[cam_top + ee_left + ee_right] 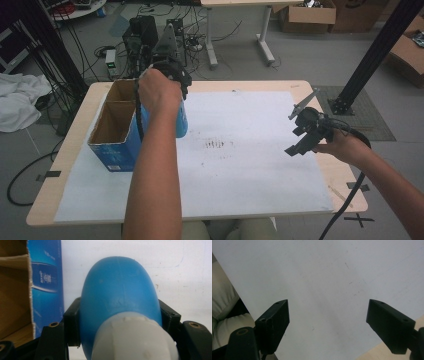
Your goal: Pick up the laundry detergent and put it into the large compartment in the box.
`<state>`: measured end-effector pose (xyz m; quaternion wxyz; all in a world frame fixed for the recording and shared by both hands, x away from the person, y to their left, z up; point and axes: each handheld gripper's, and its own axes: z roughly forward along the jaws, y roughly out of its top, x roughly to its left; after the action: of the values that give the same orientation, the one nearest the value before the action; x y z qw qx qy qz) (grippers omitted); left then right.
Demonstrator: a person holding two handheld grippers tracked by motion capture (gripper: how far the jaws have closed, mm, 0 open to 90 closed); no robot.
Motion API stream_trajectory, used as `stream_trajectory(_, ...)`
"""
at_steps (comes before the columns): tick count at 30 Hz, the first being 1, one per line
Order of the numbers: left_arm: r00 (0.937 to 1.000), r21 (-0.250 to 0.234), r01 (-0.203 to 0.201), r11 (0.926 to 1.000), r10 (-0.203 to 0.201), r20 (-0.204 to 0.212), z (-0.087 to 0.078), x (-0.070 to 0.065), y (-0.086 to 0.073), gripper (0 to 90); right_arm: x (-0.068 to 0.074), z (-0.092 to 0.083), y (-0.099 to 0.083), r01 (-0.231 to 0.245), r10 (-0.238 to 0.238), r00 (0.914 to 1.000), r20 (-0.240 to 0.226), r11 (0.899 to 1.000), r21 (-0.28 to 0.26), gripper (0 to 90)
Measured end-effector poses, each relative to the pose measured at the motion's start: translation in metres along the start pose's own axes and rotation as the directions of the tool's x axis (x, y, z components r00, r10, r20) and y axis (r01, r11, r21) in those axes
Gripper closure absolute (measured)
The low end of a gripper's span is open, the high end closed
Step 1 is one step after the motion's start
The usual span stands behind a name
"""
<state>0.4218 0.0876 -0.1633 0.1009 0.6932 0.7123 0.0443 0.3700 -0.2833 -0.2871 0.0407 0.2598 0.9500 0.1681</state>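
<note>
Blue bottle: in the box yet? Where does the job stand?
Done: left gripper is shut on the blue bottle, lifted beside the divided blue box. In hand: carrying it. Left: setting it into a compartment; both look empty. Right gripper hangs open over the white mat.

Right tongs, jaws spread wide with nothing between them, above a white sheet; bare table edge at lower right.

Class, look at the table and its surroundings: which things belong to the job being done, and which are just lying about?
In the job:
blue bottle, clamped in the left gripper
blue cardboard box, open, beside the bottle

Lying about:
right gripper, open and empty over the white sheet
white cloth on the floor
cardboard boxes behind the table
</note>
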Motion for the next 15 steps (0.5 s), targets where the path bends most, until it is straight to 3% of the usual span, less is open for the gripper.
stream_trajectory(7,0.9999,-0.018,-0.010,0.9998,0.010,0.003,-0.028,0.011,0.000,37.8,0.001,-0.002,0.002,0.000,0.000,1.0000,0.000,1.000,0.000,18.7)
stream_trajectory(15,1.0000,-0.030,0.001,0.9996,0.000,0.009,-0.048,0.026,-0.001,37.8,0.002,-0.002,0.004,0.006,-0.006,1.0000,0.001,1.000,0.001,18.7)
